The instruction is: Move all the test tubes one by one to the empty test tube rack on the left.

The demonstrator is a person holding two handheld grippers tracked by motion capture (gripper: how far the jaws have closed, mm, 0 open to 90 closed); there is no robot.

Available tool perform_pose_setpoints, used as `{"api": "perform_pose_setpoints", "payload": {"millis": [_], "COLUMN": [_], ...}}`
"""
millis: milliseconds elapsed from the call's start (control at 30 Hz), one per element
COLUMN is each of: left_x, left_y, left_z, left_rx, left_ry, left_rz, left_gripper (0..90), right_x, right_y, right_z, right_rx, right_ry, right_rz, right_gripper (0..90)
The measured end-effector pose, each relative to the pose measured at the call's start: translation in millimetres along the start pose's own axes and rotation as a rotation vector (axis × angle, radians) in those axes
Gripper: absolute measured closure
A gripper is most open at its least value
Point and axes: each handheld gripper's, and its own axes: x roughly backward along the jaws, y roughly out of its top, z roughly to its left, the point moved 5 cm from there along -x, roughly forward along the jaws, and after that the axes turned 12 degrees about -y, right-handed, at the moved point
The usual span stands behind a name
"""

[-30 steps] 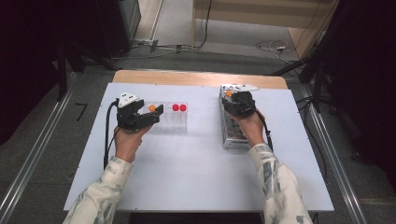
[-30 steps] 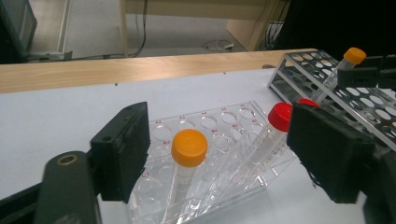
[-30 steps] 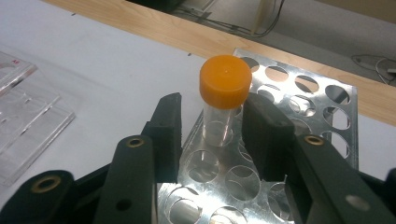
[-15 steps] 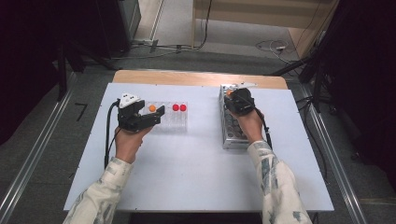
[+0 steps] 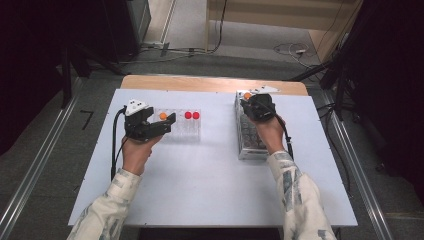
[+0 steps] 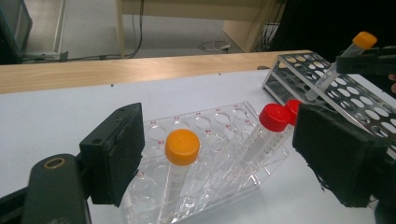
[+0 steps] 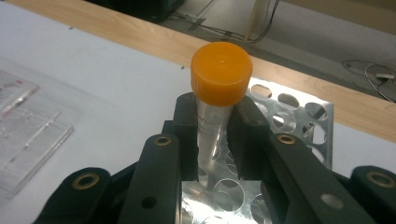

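Note:
A clear plastic rack [image 5: 181, 132] lies left of centre on the white table. In it stand an orange-capped tube [image 6: 182, 147] and two red-capped tubes [image 6: 274, 116]. My left gripper [image 6: 229, 156] is open, and its jaws have just been opening. Its pads [image 6: 116, 158] stand apart on either side of the orange-capped tube without touching it. At the far end of the metal rack [image 5: 247, 145], my right gripper [image 7: 215, 126] is shut on a second orange-capped tube [image 7: 221, 73]. Its jaws have just been closing on that tube below the cap, and the tube's lower end sits in a rack hole.
A wooden strip [image 5: 210, 83] borders the table's far edge. Beyond it are floor cables and dark stands. Bare white table [image 5: 210, 190] lies in front of both racks. The metal rack [image 7: 299, 112] has several holes without tubes.
The right gripper's jaws have closed on the orange-capped tube at the metal rack. The left gripper has stayed at the clear rack.

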Motion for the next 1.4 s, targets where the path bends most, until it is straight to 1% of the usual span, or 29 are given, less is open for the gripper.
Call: {"api": "perform_pose_setpoints", "payload": {"millis": [67, 167, 233, 300, 333, 467, 533, 567, 667, 700, 800, 867, 933, 1033, 1100, 1167, 1200, 1300, 1367, 1400], "left_x": [0.1, 0.1, -0.4, -0.6, -0.3, 1.8, 3.1, 3.6, 4.2, 4.1, 3.5, 4.0, 5.2, 7.6, 7.8, 6.5, 5.3, 1.4, -2.6, -4.0], "left_y": [0.1, 0.1, -0.1, -0.6, -0.4, 0.7, 1.9, 2.4, 2.7, 2.6, 2.2, 2.3, 3.5, 6.1, 6.9, 6.5, 5.3, 1.1, -2.4, -3.5], "left_z": [-0.2, -0.4, -1.3, -2.3, -2.6, -4.8, -6.0, -6.9, -11.5, -13.5, -20.9, -27.4, -33.9, -44.6, -53.3, -63.5, -68.4, -82.0, -89.8, -91.7], "left_rx": [0.001, 0.003, 0.000, 0.005, 0.002, 0.000, -0.002, -0.001, -0.007, -0.009, -0.018, -0.034, -0.038, -0.062, -0.071, -0.098, -0.104, -0.130, -0.148, -0.150], "left_ry": [0.001, 0.003, 0.003, -0.001, -0.001, -0.004, -0.007, -0.008, -0.019, -0.026, -0.044, -0.059, -0.075, -0.101, -0.134, -0.158, -0.172, -0.223, -0.245, -0.254], "left_rz": [0.002, 0.007, 0.009, 0.010, 0.011, 0.007, 0.002, 0.000, 0.000, 0.001, 0.007, 0.009, 0.004, -0.004, -0.001, 0.005, 0.010, 0.035, 0.052, 0.055], "left_gripper": [13.9, 12.2, 12.2, 12.0, 11.9, 12.0, 12.4, 12.4, 12.9, 13.0, 13.3, 13.5, 14.2, 15.5, 17.2, 17.8, 18.7, 21.3, 24.0, 25.3], "right_x": [5.5, 15.1, 23.3, 30.7, 35.8, 50.6, 57.5, 59.9, 66.2, 67.6, 73.7, 78.6, 82.6, 88.0, 90.5, 93.9, 95.7, 97.2, 95.8, 94.9], "right_y": [4.0, 9.6, 13.7, 17.1, 19.6, 24.6, 25.4, 25.5, 21.9, 19.1, 11.4, 7.1, 2.6, -4.9, -11.2, -15.5, -17.9, -27.4, -32.7, -35.1], "right_z": [-2.4, -6.1, -8.1, -9.9, -11.4, -12.9, -10.1, -7.9, 1.5, 6.0, 19.7, 29.8, 39.8, 53.9, 64.2, 74.5, 79.6, 93.6, 102.5, 107.0], "right_rx": [-0.013, -0.028, -0.034, -0.036, -0.048, -0.048, -0.046, -0.030, -0.012, -0.010, 0.006, 0.011, 0.044, 0.068, 0.088, 0.102, 0.110, 0.132, 0.161, 0.171], "right_ry": [0.000, 0.001, 0.008, 0.008, 0.013, 0.028, 0.047, 0.052, 0.080, 0.096, 0.138, 0.176, 0.198, 0.236, 0.265, 0.300, 0.315, 0.352, 0.364, 0.370], "right_rz": [-0.026, -0.046, -0.070, -0.085, -0.101, -0.125, -0.126, -0.129, -0.127, -0.121, -0.128, -0.129, -0.129, -0.126, -0.116, -0.106, -0.100, -0.084, -0.071, -0.062], "right_gripper": [71.9, 71.9, 71.9, 71.9, 71.9, 71.9, 72.0, 71.9, 71.9, 71.9, 71.9, 71.9, 71.9, 71.9, 71.9, 71.9, 71.9, 71.9, 71.9, 71.9]}}
